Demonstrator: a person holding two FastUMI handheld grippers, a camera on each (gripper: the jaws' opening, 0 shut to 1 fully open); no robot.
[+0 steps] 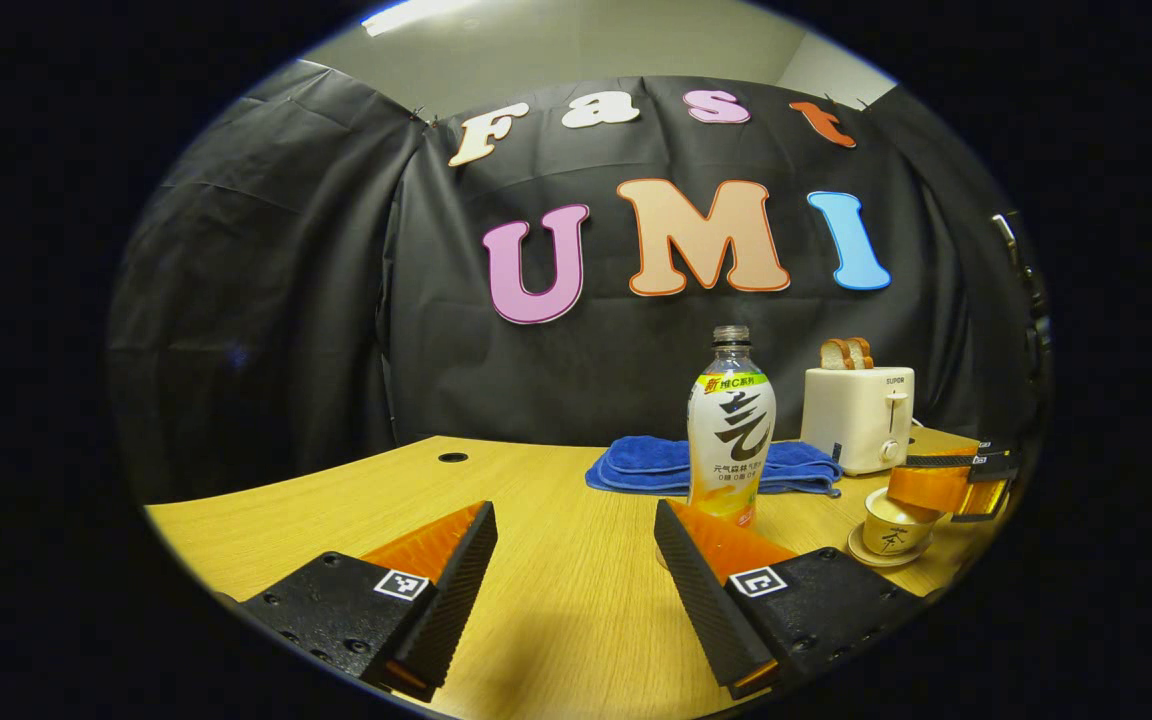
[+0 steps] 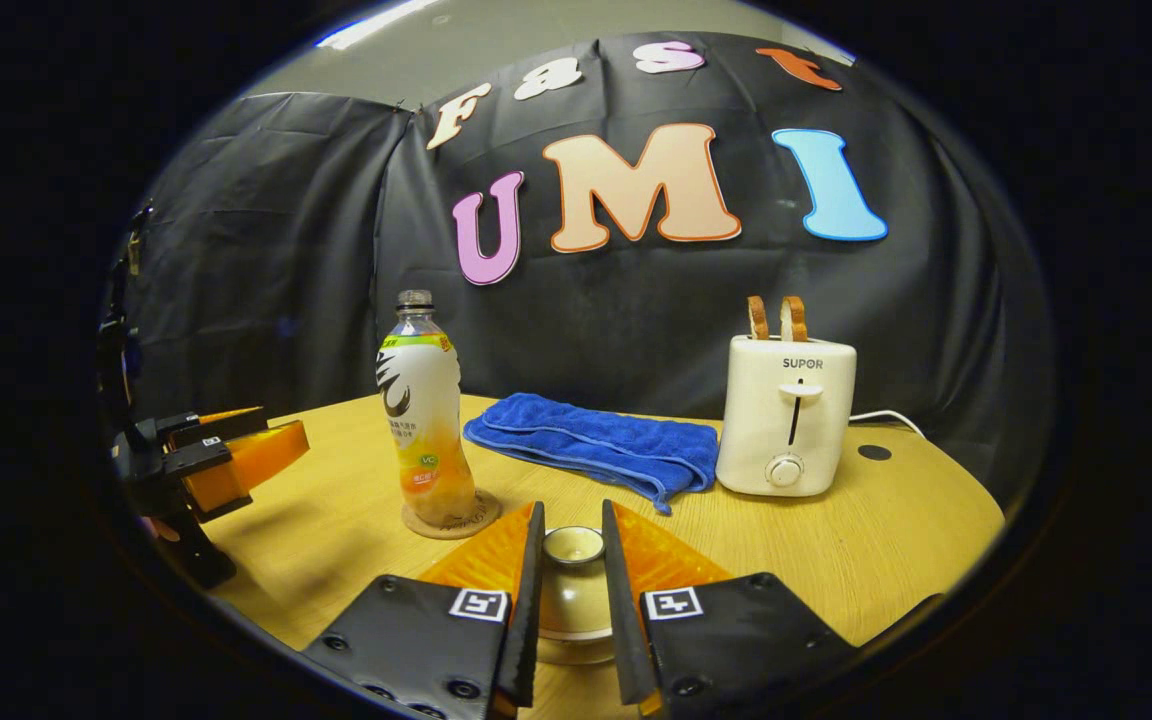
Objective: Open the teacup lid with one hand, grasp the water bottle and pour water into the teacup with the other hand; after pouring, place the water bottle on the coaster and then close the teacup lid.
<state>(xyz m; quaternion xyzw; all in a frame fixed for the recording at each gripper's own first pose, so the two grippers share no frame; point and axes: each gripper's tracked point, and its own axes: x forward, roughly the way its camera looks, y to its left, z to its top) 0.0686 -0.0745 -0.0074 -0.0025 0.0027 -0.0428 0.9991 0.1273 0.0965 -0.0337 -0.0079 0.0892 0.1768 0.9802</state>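
In the left gripper view, the left tool (image 1: 576,575) hangs low over the counter (image 1: 336,500) with its fingers spread wide, bare wood between them and nothing held. The water bottle (image 1: 731,425) stands upright at one o'clock just past the right finger, its foot hidden behind that fingertip. Behind it lies a folded blue towel (image 1: 646,462), and a white toaster (image 1: 858,417) with bread stands at two o'clock. The teacup (image 1: 894,528) sits on its saucer near the counter's edge at three o'clock, with the right tool (image 1: 946,487) over its top. Open counter runs to the left edge at nine o'clock. In the right gripper view, the right tool (image 2: 572,570) has its fingers drawn close around the teacup's lid (image 2: 573,545), the pads at or nearly at its sides; firm contact cannot be told. The water bottle (image 2: 423,410) stands on the round coaster (image 2: 452,518) at eleven o'clock, apart from the cup. The towel (image 2: 596,445) lies at twelve, the toaster (image 2: 786,415) at one. The left tool (image 2: 226,450) hovers at nine o'clock, with clear wood between it and the coaster.
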